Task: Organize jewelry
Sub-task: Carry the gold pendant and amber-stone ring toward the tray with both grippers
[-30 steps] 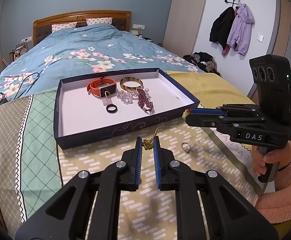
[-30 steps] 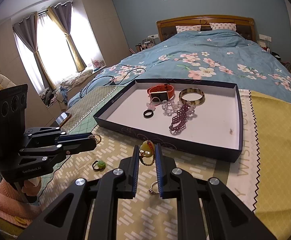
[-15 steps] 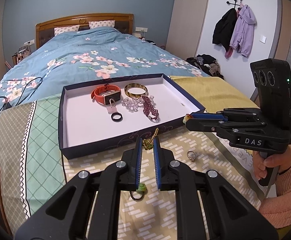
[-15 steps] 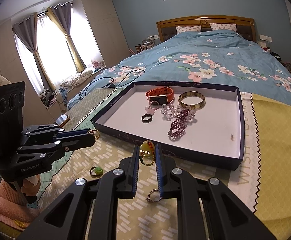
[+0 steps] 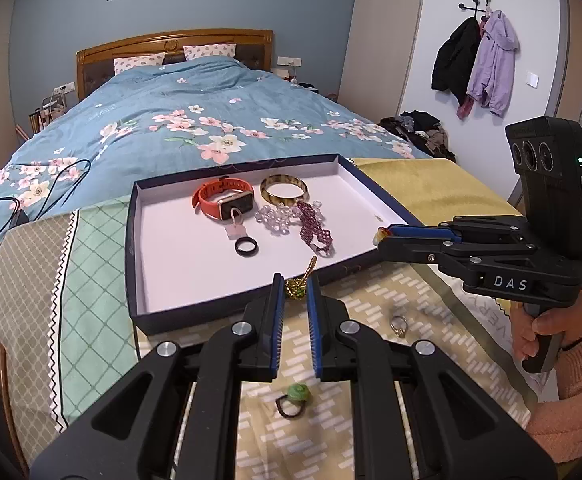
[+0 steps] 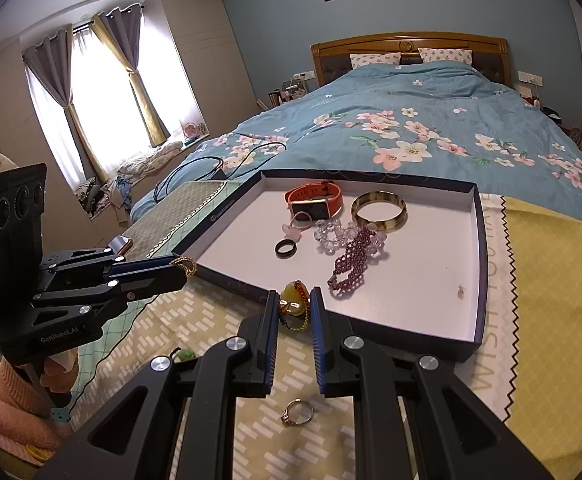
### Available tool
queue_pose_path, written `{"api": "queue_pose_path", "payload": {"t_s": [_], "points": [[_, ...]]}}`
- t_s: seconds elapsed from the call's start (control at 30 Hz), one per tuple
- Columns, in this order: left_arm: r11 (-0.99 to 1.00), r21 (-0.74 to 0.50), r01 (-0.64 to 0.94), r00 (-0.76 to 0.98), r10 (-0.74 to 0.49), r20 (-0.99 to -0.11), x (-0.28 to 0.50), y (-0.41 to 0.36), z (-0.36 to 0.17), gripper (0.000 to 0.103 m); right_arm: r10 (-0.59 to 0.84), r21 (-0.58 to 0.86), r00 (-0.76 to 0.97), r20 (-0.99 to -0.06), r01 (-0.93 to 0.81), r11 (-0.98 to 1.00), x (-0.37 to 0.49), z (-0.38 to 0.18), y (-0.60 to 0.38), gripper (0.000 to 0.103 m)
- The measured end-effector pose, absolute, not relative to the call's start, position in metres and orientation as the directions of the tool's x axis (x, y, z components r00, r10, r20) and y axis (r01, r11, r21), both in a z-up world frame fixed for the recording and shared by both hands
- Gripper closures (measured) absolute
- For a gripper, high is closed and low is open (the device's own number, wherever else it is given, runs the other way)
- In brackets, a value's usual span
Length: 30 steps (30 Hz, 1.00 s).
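Observation:
My left gripper [image 5: 295,283] is shut on a small gold chain piece [image 5: 300,285] just above the near wall of the dark blue tray [image 5: 131,248]. In the right wrist view, my right gripper [image 6: 293,303] is shut on an amber pendant with a red bead cord [image 6: 291,305] at the tray's near wall [image 6: 411,334]. Inside the tray lie an orange watch [image 5: 223,200], a bangle [image 5: 283,194], clear beads [image 5: 277,216], a purple bead bracelet [image 5: 315,229] and a black ring [image 5: 246,246]. The left gripper [image 6: 183,269] shows at the left, the right gripper [image 5: 383,237] at the right.
A silver ring [image 5: 398,325] [image 6: 298,412] and a green-bead ring [image 5: 295,398] [image 6: 185,354] lie loose on the patterned cloth [image 5: 371,292] in front of the tray. Cables [image 6: 219,168] trail over the blue quilt behind it. A phone [image 6: 119,244] rests at the cloth's left edge.
Both grippers have lifted back a little with their pieces still held. The green-bead ring has come into sight under the left gripper, and the silver ring shows fully under the right one.

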State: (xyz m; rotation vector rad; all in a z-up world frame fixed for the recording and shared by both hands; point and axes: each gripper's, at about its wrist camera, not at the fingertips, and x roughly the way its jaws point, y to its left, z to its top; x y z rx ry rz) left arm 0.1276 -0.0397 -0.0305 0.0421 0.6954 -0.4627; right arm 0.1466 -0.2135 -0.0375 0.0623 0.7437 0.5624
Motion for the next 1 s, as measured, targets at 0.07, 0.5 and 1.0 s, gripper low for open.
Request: {"api": "queue_pose_path", "payload": {"t_s": [0.07, 0.5, 1.0], "points": [[0.899, -0.113, 0.423, 0.674, -0.395, -0.625, 0.13, -0.039, -0.029, 0.091, 0.505, 0.247, 0.597, -0.623, -0.463, 0.851, 0.149, -0.037, -0.213, 0.089], [0.901, -0.121, 0.416, 0.675, -0.396, -0.623, 0.144, -0.039, -0.026, 0.091, 0.502, 0.242, 0.603, -0.62, -0.461, 0.854, 0.16, -0.035, -0.213, 0.089], [0.906, -0.102, 0.411, 0.679, -0.378, -0.629, 0.163, -0.045, -0.026, 0.091, 0.5, 0.246, 0.603, -0.622, -0.455, 0.856, 0.177, -0.035, -0.212, 0.089]]}}
